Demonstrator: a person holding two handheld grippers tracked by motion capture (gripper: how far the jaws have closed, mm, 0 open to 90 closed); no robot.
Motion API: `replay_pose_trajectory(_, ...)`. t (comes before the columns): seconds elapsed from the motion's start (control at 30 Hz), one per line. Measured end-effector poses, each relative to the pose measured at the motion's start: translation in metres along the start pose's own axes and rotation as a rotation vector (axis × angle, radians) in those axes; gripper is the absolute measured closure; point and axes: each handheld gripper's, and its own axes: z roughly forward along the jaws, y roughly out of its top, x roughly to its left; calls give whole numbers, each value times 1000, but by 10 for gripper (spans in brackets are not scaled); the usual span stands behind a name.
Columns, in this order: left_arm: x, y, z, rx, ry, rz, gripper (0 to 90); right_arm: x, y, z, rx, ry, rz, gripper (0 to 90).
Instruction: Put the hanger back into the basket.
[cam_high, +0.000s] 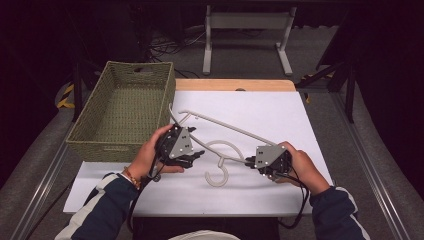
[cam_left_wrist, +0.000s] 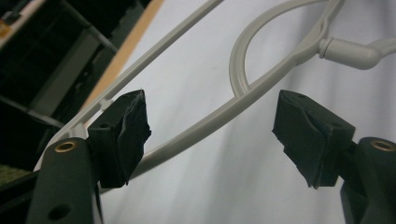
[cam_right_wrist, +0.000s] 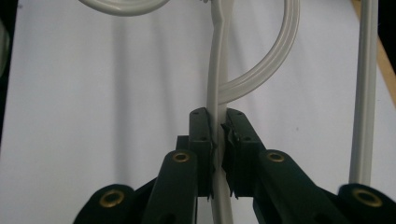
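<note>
Hanger (cam_high: 220, 126) lies flat on the white counter (cam_high: 280, 115), roughly at its middle, running from near the basket's right wall toward the right edge. Pale grey plastic, thin ribbed bars, a curved loop at the neck and a swivel hook (cam_high: 218, 176) pointing toward the near edge.

Right gripper (cam_high: 250, 161): jaws clenched on the hanger's lower bar; the right gripper view shows both pads pressed against the bar from either side (cam_right_wrist: 218, 140). Grasp looks secure.

Left gripper (cam_high: 200, 152): jaws released, spread wide. In the left gripper view the curved bar (cam_left_wrist: 205, 123) passes between them; the left pad (cam_left_wrist: 122, 135) seems to be just at the bar, the right pad (cam_left_wrist: 308, 133) well clear of it.

Progress, as judged: one end is held, the other is lined up but not yet gripped. Hanger not yet lifted. Left to do: close the left jaws, raise it with both hands, probably carry it to the woven basket (cam_high: 95, 131) at the far-left corner, overhanging the left edge.
</note>
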Motion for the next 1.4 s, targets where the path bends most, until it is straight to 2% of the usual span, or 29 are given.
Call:
replay_pose_trajectory(0.1, -10, 1, 16, 34, -62, 25, 324, 3, -4, -2, 37, 21, -29, 824)
replay_pose_trajectory(0.23, -20, 4, 34, 114, -149, 70, 407, 7, -7, -3, 81, 45, -56, 824)
replay_pose_trajectory(0.27, -20, 4, 34, 114, -149, 70, 442, 7, -7, -3, 81, 45, -56, 824)
replay_pose_trajectory(0.4, -22, 4, 42, 126, -220, 57, 474, 9, -7, -2, 123, 52, -93, 824)
replay_pose_trajectory(0.47, -23, 2, 44, 145, -231, 56, 507, 10, -7, -2, 125, 60, -94, 824)
replay_pose_trajectory(0.53, -22, -1, 45, 148, -259, 40, 550, 10, -6, -2, 134, 63, -104, 824)
replay_pose_trajectory(0.63, -23, -3, 46, 161, -266, 41, 572, 11, -5, -1, 141, 66, -117, 823)
replay_pose_trajectory(0.73, -23, -5, 49, 204, -265, 46, 598, 11, -3, 3, 161, 66, -130, 823)
replay_pose_trajectory(0.8, -23, -7, 51, 219, -273, 49, 641, 12, -1, 5, 171, 70, -139, 823)
replay_pose_trajectory(0.87, -24, -8, 52, 234, -281, 51, 654, 12, 1, 7, 174, 73, -159, 823)
replay_pose_trajectory(0.9, -24, -8, 53, 248, -288, 51, 658, 12, 1, 7, 183, 75, -150, 823)
replay_pose_trajectory(0.93, -24, -9, 54, 253, -281, 51, 661, 12, 2, 8, 181, 76, -164, 823)
replay_pose_trajectory(1.03, -26, -9, 56, 274, -285, 94, 683, 13, 4, 9, 192, 72, -163, 821)
replay_pose_trajectory(1.1, -29, -9, 56, 281, -275, 121, 704, 12, 4, 10, 178, 67, -174, 820)
replay_pose_trajectory(1.13, -30, -9, 56, 281, -256, 128, 710, 11, 4, 9, 169, 68, -171, 819)
replay_pose_trajectory(1.3, -32, -7, 54, 277, -239, 167, 727, 10, 4, 8, 164, 53, -172, 819)
replay_pose_trajectory(1.33, -33, -6, 53, 274, -223, 178, 732, 10, 4, 8, 166, 53, -167, 818)
replay_pose_trajectory(1.4, -32, -5, 52, 265, -231, 182, 739, 10, 5, 7, 173, 35, -163, 813)
